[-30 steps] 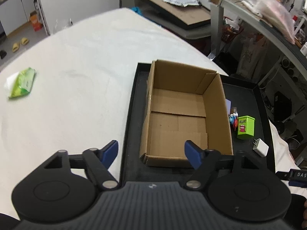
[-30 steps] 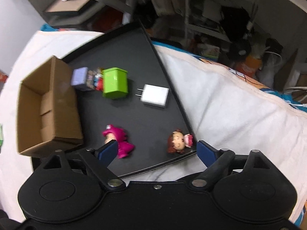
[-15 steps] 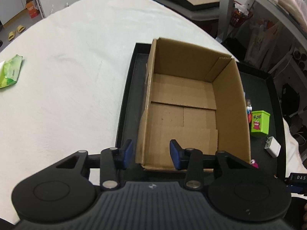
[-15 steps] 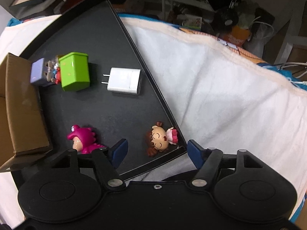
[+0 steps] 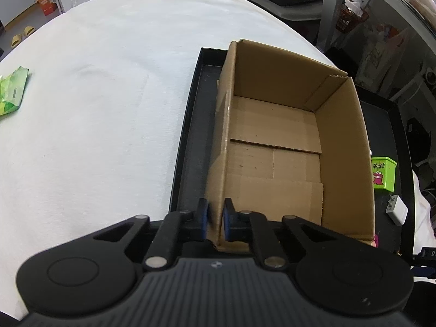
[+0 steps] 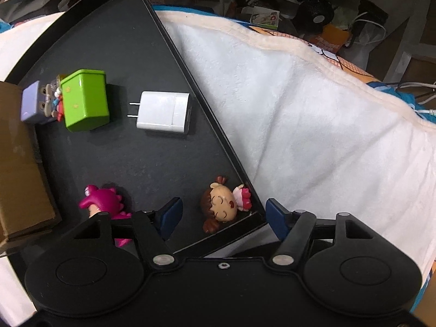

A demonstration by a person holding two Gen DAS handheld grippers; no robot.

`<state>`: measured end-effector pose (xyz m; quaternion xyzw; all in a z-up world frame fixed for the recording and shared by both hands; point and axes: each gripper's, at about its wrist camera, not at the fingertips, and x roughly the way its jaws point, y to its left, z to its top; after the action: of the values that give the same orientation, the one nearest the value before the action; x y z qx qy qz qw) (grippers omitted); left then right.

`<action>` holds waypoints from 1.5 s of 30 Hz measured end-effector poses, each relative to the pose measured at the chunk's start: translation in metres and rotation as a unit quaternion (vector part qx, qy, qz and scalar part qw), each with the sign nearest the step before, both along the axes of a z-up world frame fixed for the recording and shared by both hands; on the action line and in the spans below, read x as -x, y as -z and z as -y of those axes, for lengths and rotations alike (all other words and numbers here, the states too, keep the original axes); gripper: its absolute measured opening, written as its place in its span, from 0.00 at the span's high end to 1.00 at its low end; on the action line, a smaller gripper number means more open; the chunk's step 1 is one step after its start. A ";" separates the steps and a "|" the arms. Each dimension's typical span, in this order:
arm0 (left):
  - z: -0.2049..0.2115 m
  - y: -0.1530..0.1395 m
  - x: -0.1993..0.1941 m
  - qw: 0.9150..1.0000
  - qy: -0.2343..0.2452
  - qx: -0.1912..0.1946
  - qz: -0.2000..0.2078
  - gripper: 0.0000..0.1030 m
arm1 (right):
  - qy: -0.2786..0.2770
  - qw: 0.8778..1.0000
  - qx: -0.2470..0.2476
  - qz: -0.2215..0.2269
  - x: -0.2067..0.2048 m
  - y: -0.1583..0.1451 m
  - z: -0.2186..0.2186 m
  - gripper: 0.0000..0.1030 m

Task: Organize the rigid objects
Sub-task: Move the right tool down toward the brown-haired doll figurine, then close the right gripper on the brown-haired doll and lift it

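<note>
Two blue fingers [image 5: 202, 218] of the left gripper [image 5: 215, 219] pinch the near-left wall of the open cardboard box [image 5: 286, 147], which sits on the black tray [image 5: 185, 147]. The right gripper [image 6: 221, 214] hangs spread wide around the brown-haired doll figure [image 6: 222, 207] lying in the tray's near corner, touching neither pad. Farther off lie a white charger [image 6: 163, 113], green tin [image 6: 84, 99] and pink figure [image 6: 102, 200].

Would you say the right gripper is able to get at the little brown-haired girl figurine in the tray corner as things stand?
Probably yes. The right gripper is open, and the girl figurine lies between its fingers with nothing over her. The tray rim runs close on her right, which may crowd that finger.
</note>
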<state>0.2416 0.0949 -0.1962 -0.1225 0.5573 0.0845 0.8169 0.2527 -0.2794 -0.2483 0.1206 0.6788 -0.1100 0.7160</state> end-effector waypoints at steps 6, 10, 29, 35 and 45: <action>-0.003 -0.001 0.006 1.000 0.009 0.009 0.013 0.89 | -0.012 1.000 0.013 -0.005 -0.001 0.004 -0.006 0.39; -0.007 0.000 0.012 1.000 0.010 0.018 0.017 0.89 | -0.034 0.998 0.046 -0.006 -0.010 0.010 -0.014 0.34; -0.013 0.012 0.015 0.995 0.044 0.041 0.082 0.88 | -0.002 0.999 0.013 -0.034 -0.015 0.027 -0.011 0.59; -0.021 0.014 0.017 0.993 0.042 0.059 0.090 0.88 | -0.014 0.999 0.033 -0.012 -0.020 0.020 -0.024 0.66; -0.027 0.014 0.023 0.993 0.036 0.068 0.094 0.88 | -0.045 0.996 0.051 0.049 -0.019 -0.030 -0.056 0.67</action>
<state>0.2184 0.1221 -0.2105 -0.1645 0.4866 0.0051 0.8580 0.2719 -0.2232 -0.2186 0.0583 0.6412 -0.1062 0.7577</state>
